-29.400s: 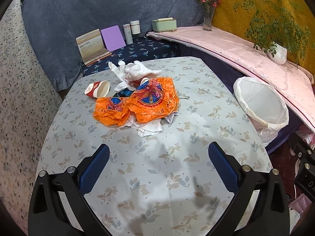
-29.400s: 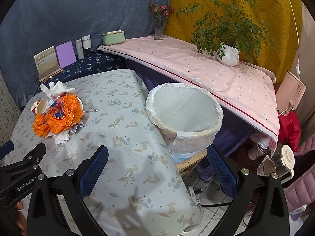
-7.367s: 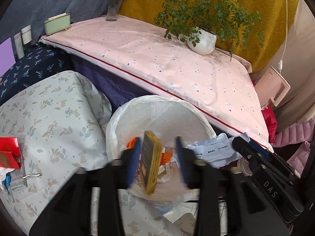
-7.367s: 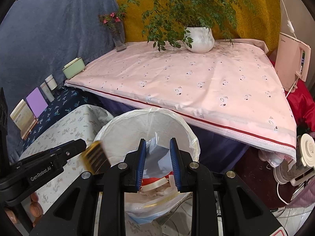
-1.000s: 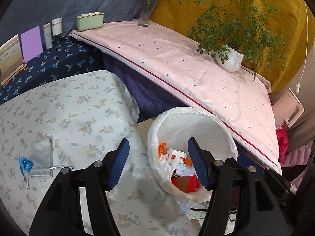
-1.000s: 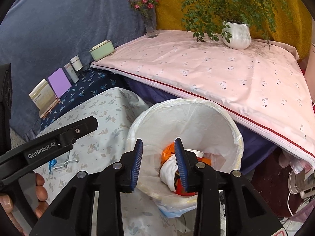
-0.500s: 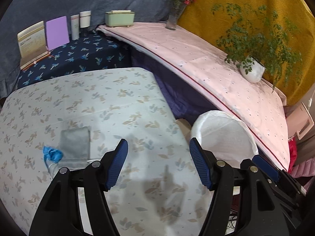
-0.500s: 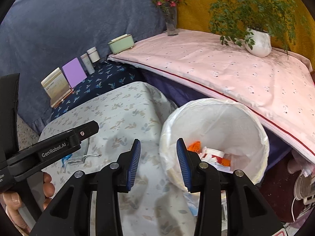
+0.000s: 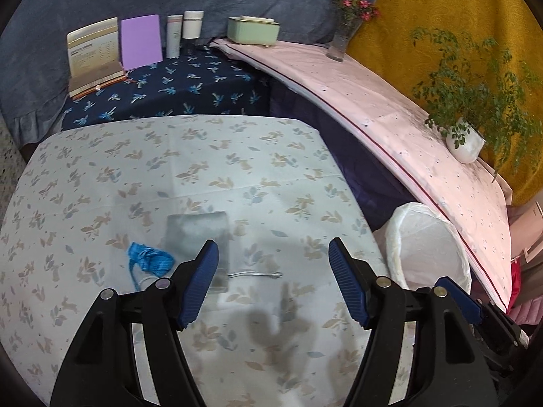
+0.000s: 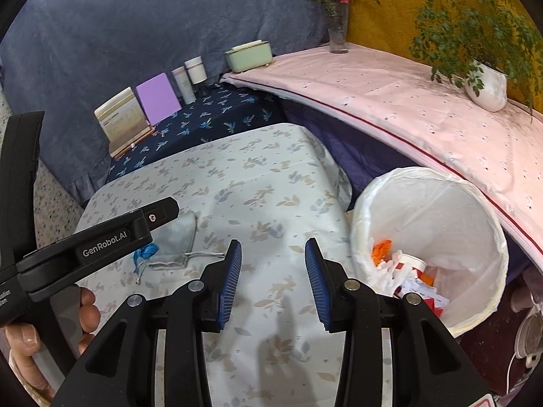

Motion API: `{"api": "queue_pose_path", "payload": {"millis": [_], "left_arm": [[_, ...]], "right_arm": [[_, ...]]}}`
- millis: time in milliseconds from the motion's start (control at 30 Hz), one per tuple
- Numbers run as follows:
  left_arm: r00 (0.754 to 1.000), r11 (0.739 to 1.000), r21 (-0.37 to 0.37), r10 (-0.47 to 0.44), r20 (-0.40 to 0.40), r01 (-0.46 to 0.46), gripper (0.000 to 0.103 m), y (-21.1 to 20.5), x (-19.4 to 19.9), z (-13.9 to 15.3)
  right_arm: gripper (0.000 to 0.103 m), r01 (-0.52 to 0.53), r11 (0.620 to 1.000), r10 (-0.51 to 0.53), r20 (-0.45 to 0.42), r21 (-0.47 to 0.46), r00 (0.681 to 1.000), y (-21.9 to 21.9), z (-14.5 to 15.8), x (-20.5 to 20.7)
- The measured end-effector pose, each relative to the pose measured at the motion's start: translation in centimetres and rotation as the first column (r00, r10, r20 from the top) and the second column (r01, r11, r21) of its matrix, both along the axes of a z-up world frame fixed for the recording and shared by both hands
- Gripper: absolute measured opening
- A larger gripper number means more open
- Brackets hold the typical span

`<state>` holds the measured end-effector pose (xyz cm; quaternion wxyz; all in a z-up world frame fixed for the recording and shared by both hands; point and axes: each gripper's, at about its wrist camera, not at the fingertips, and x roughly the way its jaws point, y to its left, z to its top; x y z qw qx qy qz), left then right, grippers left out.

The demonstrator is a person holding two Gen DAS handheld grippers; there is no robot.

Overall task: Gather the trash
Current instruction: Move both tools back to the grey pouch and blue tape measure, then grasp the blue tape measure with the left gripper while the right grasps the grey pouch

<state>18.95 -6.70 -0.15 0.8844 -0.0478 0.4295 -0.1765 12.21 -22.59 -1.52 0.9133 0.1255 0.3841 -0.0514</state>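
Observation:
A grey drawstring pouch [image 9: 198,234] and a crumpled blue scrap [image 9: 149,257] lie on the leaf-print table [image 9: 237,169]; both also show in the right wrist view, the pouch [image 10: 176,234] and the scrap [image 10: 146,251]. My left gripper [image 9: 273,271] is open and empty just above the table, right of the pouch. My right gripper [image 10: 273,264] is open and empty over the table's right part. The white-lined trash bin [image 10: 475,210] stands beside the table's right edge and holds orange, white and red trash [image 10: 404,271]. The bin also shows in the left wrist view [image 9: 431,247].
A dark blue floral shelf [image 9: 163,91] behind the table carries a booklet stand, a purple card and two tubes. A pink-covered ledge [image 9: 390,118] with a green box, a flower vase and a potted plant [image 9: 465,139] runs behind the bin.
Both grippers have swung left from over the bin back toward the table. The pouch and blue scrap have come closer in the left wrist view.

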Motion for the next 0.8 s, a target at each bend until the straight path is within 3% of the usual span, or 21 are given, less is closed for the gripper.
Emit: {"api": "queue_pose_path", "payload": {"millis": [300,600,700,800], "left_arm": [[0.995,0.994,0.056,0.097,-0.018,-0.096,0.07,5.5,1.3,-2.5],[0.982,0.98,0.109,0.173,-0.08,-0.164,0.071,10.5,2.7,-6.2],[0.979,0.978,0.115,0.182,-0.095,-0.171,0.082,11.4,3.1,-7.1],[0.978,0.979,0.114,0.181,-0.103,-0.17,0.082,11.8,3.5,-7.7]], "right_arm": [[0.039,-0.052,0.999,0.052,-0.026,0.005,0.998,3.4,-1.1,2.0],[0.039,-0.137,0.99,0.137,-0.092,0.008,0.986,8.3,-4.4,5.1],[0.039,-0.153,0.988,0.154,-0.113,0.014,0.982,9.5,-5.5,6.3],[0.046,-0.155,0.988,0.157,-0.125,0.023,0.98,10.2,-6.6,7.4]]}}
